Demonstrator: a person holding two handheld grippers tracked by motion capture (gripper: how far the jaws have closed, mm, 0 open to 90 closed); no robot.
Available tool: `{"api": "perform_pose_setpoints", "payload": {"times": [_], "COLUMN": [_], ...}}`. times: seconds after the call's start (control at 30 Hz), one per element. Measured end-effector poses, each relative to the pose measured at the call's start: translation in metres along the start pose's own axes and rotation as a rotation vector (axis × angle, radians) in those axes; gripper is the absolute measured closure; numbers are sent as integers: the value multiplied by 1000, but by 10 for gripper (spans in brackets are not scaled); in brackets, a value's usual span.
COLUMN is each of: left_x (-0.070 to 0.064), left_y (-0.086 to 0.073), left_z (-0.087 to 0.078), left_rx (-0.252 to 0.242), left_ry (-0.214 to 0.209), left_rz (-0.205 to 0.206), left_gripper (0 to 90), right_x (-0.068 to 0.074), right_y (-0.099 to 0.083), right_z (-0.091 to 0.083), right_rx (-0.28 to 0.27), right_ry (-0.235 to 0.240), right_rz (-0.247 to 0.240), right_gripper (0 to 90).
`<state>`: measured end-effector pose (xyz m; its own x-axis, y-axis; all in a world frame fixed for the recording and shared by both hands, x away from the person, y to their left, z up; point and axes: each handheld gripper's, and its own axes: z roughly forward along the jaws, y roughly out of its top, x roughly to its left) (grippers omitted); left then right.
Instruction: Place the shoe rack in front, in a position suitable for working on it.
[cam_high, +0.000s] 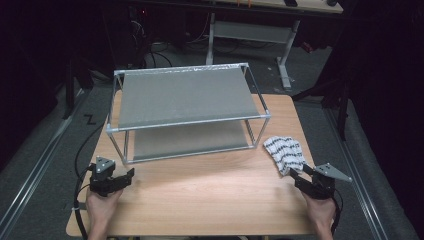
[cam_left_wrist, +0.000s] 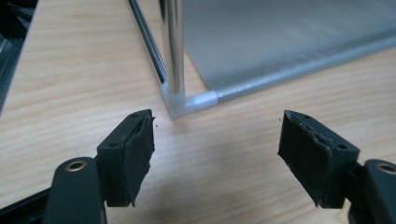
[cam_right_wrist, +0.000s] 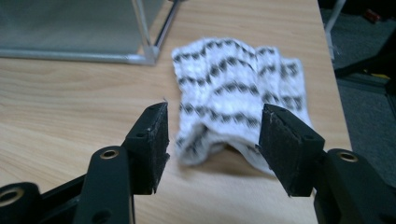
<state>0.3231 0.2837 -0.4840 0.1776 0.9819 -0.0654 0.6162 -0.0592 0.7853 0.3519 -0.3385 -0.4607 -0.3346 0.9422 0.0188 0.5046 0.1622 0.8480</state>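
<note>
A white cloth with black stripes (cam_high: 284, 152) lies crumpled on the wooden table (cam_high: 210, 185), right of a two-tier metal rack (cam_high: 185, 112) with grey shelves. My right gripper (cam_high: 296, 175) is open just short of the cloth (cam_right_wrist: 236, 105), its near folded edge between and just beyond the fingertips. My left gripper (cam_high: 127, 176) is open at the table's left front, empty, facing the rack's near left corner post (cam_left_wrist: 175, 60). Each gripper is held by a hand.
The rack fills the back half of the table; its lower shelf (cam_left_wrist: 280, 37) rests almost on the tabletop. Bare wood spans the front between the two grippers. Beyond the table edge lie dark floor, cables and another desk's white legs (cam_high: 285, 60).
</note>
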Motion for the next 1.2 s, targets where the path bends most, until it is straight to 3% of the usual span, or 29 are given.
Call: {"api": "perform_pose_setpoints", "payload": {"times": [0.13,0.23,0.4,0.57,0.83,1.03,1.2], "left_x": [2,3,4,5,8,10,14], "left_y": [5,11,19,29,38,44,48], "left_z": [-4,-8,-11,-10,-7,-7,-8], "left_rx": [-15,-39,-57,-66,-90,-103,-116], "left_ry": [8,17,37,78,97,93,82], "left_rz": [-8,-9,-17,-33,-40,-49,-54], "left_gripper": [263,263,263,271,301,316,388], "right_x": [6,11,10,16,30,42,49], "right_y": [9,19,28,50,80,100,118], "right_z": [7,22,34,48,65,74,80], "right_rx": [0,32,37,35,16,-8,-30], "right_ry": [13,4,1,42,117,153,172], "right_rz": [-26,-61,-64,-70,-81,-79,-74], "right_gripper": [438,445,442,488,535,555,574]}}
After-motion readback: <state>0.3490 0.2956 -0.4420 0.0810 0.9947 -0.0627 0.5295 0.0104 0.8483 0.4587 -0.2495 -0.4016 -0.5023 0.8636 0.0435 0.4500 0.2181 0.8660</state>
